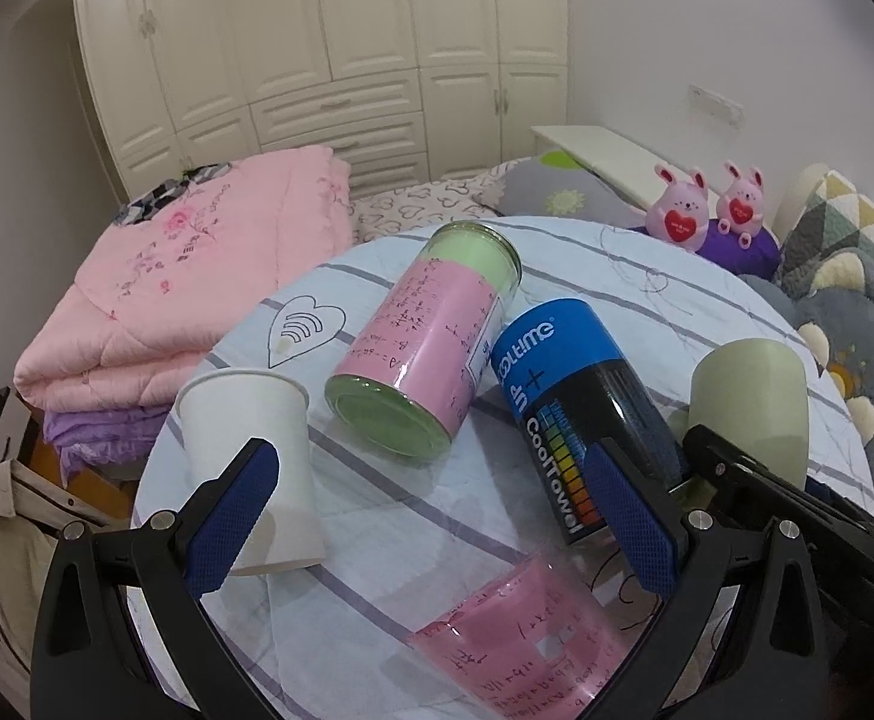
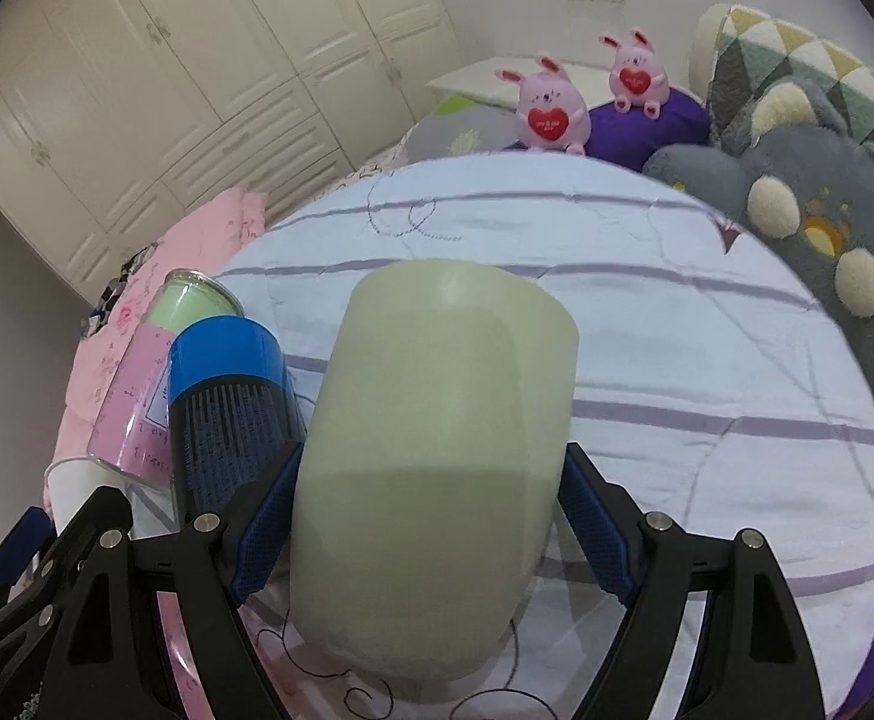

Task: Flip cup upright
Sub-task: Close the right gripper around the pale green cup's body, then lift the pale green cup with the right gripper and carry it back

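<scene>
A pale green cup (image 2: 437, 456) fills the right wrist view, held between the two blue pads of my right gripper (image 2: 431, 510), which is shut on it; the cup tilts with one end toward the camera. It also shows in the left wrist view (image 1: 754, 402) at the right, above the right gripper's black frame. My left gripper (image 1: 431, 504) is open and empty over the round table (image 1: 413, 516). A white paper cup (image 1: 257, 456) lies tilted next to its left finger.
A pink-labelled glass jar (image 1: 425, 342) and a blue-and-black canister (image 1: 574, 414) lie on the striped cloth. A clear cup with a pink label (image 1: 532, 642) lies near the front. Folded pink quilt (image 1: 185, 282) left, cushions and plush rabbits (image 1: 682, 213) behind.
</scene>
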Tool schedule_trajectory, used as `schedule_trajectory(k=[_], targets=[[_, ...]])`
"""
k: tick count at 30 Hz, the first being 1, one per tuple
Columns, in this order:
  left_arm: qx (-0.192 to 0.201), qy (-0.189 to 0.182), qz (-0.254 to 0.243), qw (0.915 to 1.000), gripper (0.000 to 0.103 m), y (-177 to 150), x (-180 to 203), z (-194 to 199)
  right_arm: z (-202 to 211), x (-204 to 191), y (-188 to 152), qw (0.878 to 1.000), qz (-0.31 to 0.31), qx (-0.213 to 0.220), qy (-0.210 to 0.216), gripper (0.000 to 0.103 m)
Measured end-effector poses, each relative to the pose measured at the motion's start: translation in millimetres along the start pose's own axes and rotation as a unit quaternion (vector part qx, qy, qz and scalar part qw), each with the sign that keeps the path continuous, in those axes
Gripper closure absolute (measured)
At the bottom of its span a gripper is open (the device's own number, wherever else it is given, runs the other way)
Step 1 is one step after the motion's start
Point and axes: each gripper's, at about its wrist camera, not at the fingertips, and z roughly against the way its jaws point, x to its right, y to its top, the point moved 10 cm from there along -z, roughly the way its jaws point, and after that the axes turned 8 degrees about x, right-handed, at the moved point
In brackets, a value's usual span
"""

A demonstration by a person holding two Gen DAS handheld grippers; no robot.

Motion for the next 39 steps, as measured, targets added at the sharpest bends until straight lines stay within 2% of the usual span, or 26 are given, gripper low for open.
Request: schedule_trajectory(k=[9,17,26,39], targets=[[0.004,-0.003,0.002,1.0,0.0,0.4,1.7,7.1,-1.0,-4.6,-3.8,0.999,0.015,-0.008,0.028,0.021],[0.01,-0.011,-0.002,0.9999,0.0,2.1,7.5,23.0,13.4,3.0,-4.8,0.999,0.031,-0.01,0.024,0.021],[0.023,-0.018,-0.012,0.9995,0.0,-3.4,14.2,61.5,51.0,13.4,-14.0,0.999,0.043,-0.011,0.026,0.021],[0.023,-0.021,-0.016,0.9994,0.0,-37.2,6.3,120.1,100.9,12.7,-55.9,0.996,0.068,-0.021,0.049,0.021]])
